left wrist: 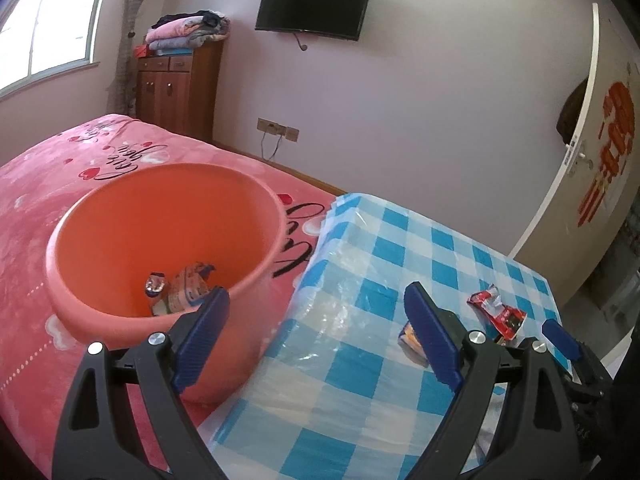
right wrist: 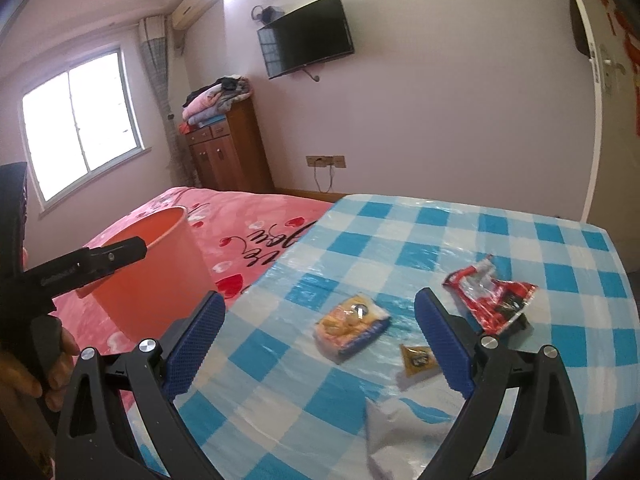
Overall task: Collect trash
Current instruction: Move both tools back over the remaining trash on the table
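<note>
Nearest the right wrist camera, the right gripper is seen with its jaws spread wide and nothing pressed between the blue pads; it hangs over a table covered with a blue-and-white checked cloth. Just beyond its fingers, a crumpled white wrapper lies at the near edge of the cloth, and a small brown sachet is found beside the right finger. A yellow snack packet lies a little farther out, between the fingers as viewed. A torn red wrapper rests farther right, with something dark under it that cannot be made out clearly.

At the left edge of the same view, a hand is seen around a black handle, presumably that of the other tool.

The left gripper is likewise released, its jaws wide and empty, and is held over the gap between the table and an orange bin. The bin stands on a bed with a pink heart-printed blanket, touching the table's cloth. Two pieces of trash already lie at its bottom.

Against the far wall, a wooden cabinet with folded bedding on top is seen beside the window, and a dark television is mounted higher up.
</note>
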{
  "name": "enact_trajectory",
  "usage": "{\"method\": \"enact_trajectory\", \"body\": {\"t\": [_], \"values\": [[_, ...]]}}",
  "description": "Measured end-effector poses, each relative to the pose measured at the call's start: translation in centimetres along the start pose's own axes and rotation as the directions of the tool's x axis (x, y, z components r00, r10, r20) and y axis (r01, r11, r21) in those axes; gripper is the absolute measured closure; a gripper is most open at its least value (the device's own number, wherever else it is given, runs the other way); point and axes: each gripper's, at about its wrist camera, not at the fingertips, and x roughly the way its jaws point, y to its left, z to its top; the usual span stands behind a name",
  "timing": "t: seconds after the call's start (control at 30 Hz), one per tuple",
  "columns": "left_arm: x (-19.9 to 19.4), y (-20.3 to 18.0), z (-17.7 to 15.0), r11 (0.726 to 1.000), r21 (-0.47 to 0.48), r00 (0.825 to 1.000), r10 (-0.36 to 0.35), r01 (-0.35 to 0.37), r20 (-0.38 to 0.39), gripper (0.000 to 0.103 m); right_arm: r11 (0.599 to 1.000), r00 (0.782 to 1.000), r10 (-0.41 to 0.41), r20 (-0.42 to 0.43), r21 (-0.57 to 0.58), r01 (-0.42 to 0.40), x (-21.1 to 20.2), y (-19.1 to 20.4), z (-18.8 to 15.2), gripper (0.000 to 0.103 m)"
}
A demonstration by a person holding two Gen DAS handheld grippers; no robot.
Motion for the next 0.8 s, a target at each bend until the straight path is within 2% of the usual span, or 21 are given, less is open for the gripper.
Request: {"method": "enact_trajectory", "body": {"t": [0.47,0.8], "values": [[1.4,-5.0,-1.9,0.995,0.097,0.999,-0.022,0.026,-0.044,0.014,0.995,0.999,-0.047,0.028,0.091,0.044,-2.0,-5.7,-1.1,0.009],[3.3,-9.7,-3.6,0.98,0.187,0.994,-0.045,0.063,-0.1,0.014,0.973,0.993,-0.118,0.024,0.201,0.111,-3.4,-11.8,-1.8,0.009]]}}
